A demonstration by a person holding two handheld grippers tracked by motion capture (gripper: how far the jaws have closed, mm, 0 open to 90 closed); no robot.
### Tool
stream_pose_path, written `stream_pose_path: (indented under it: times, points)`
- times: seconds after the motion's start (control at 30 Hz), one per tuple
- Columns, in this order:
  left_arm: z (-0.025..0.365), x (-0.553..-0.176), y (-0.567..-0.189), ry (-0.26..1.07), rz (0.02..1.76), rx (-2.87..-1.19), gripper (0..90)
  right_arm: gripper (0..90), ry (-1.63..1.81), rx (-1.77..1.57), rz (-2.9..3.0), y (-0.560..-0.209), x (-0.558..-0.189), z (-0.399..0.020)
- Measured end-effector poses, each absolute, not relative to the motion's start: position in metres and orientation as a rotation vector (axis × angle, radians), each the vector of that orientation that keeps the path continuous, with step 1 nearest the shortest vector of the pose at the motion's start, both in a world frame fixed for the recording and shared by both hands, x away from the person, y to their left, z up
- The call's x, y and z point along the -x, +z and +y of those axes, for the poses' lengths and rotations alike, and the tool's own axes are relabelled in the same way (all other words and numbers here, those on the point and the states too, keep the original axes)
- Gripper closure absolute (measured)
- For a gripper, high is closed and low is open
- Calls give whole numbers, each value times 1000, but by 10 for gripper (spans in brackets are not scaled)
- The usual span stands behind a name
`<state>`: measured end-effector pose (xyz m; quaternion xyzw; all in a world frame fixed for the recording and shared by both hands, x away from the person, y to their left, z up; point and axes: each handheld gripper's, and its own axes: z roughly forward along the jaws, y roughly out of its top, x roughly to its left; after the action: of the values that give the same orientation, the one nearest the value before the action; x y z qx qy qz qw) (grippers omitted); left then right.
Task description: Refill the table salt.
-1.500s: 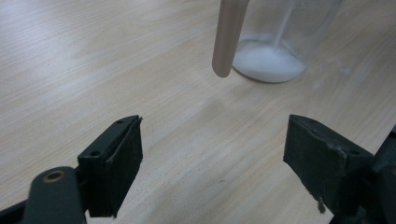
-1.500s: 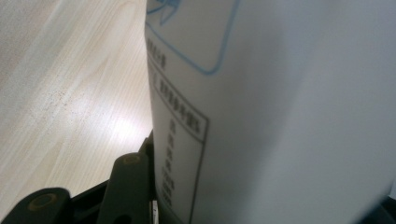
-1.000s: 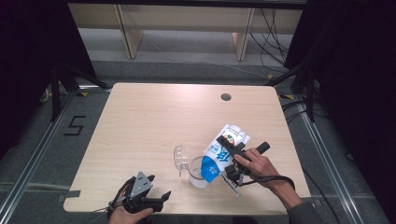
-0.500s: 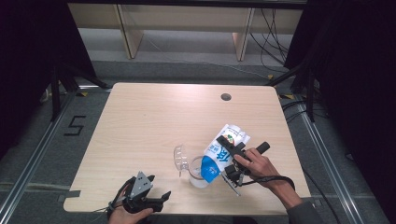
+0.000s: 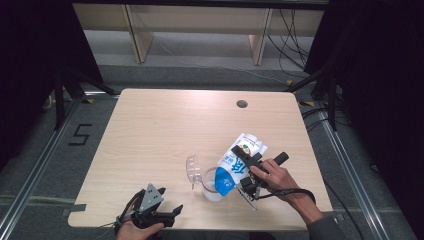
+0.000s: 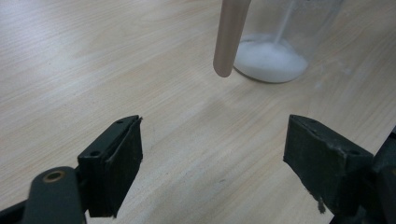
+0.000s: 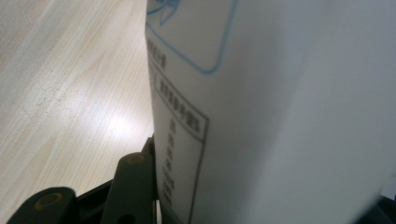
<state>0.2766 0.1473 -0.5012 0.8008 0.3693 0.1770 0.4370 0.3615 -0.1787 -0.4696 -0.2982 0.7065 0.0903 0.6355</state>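
Note:
My right gripper (image 5: pixel 244 169) is shut on a blue and white milk carton (image 5: pixel 248 145), held tilted with its blue end down over a clear cup (image 5: pixel 212 192). The cup stands near the table's front edge with a little white content; its clear lid (image 5: pixel 192 169) hangs open on the left. In the right gripper view the carton's (image 7: pixel 280 93) printed side is pressed against one black jaw. My left gripper (image 5: pixel 167 214) rests at the front left, open with nothing between its fingers. Its own view has the cup (image 6: pixel 275 56) ahead, beyond the gap of the left gripper (image 6: pixel 212 154).
The light wood table (image 5: pixel 165 130) has a round cable hole (image 5: pixel 242 104) at the back right. A cable trails from the right gripper over the front edge. Dark stands and shelf legs stand on the floor behind the table.

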Motion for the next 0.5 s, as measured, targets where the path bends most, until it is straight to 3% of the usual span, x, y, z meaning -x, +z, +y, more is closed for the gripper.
stream_pose_path:
  times: [0.5]
  points:
    - [147, -276, -501, 430, 936, -1986, 190, 562, 203, 681, 1606, -468, -361, -179]
